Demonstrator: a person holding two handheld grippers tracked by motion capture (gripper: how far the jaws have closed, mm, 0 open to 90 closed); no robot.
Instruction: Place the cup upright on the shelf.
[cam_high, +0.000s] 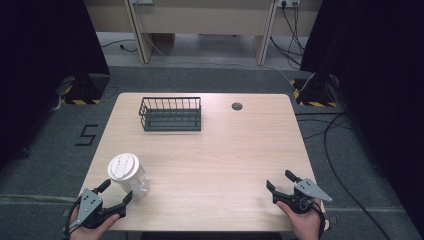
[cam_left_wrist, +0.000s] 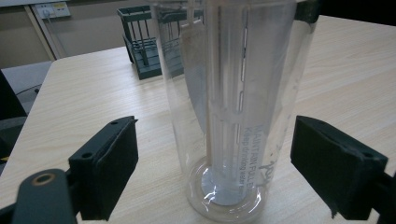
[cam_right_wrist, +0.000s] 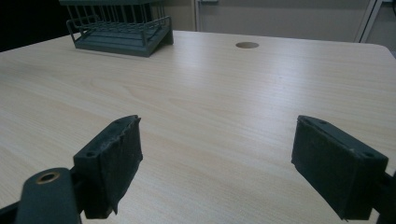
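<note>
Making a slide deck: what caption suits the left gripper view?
Open left tool straddling an upright clear plastic bottle on the wooden table, wire basket behind.

The cup (cam_left_wrist: 233, 107) looks like clear glossy plastic under a white plastic lid (cam_high: 123, 165); the table (cam_high: 210, 165) is pale matt wood-grain; the rack (cam_high: 171, 114) is dark wire.
</note>
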